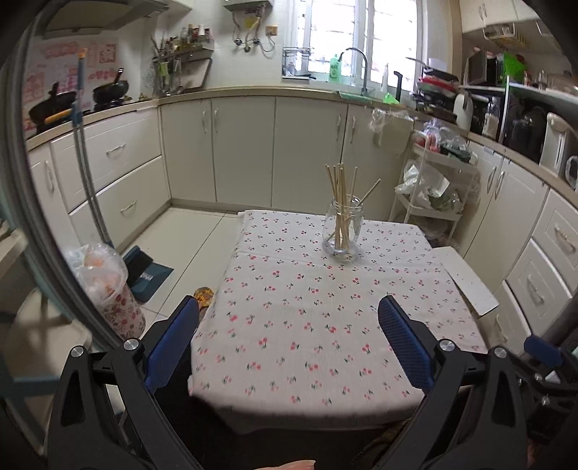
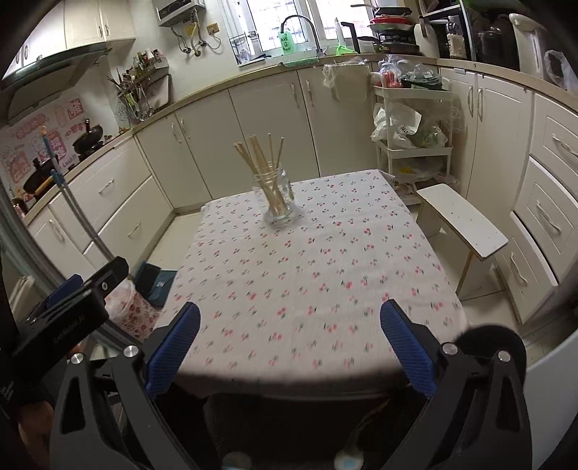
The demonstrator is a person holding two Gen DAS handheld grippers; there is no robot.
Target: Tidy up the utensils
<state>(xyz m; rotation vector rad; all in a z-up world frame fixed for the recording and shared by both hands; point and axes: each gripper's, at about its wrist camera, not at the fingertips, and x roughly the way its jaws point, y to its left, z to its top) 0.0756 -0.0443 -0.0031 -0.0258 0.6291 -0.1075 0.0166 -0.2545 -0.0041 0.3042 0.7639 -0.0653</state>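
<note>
We see a clear, glossy glass jar (image 1: pixel 342 227) holding pale, matt wooden chopsticks (image 1: pixel 341 202). Under it lies a matt woven cloth (image 1: pixel 307 307) printed with cherries. Our fingers' pads (image 1: pixel 404 343) look like blue, finely dotted rubber on matt black plastic arms with shiny metal bolts.

Small daylit kitchen
Cream cabinets (image 1: pixel 245 144) wrap around ahead, bright window (image 1: pixel 357 32) beyond, pale tiled floor (image 1: pixel 188 246) down left.
</note>
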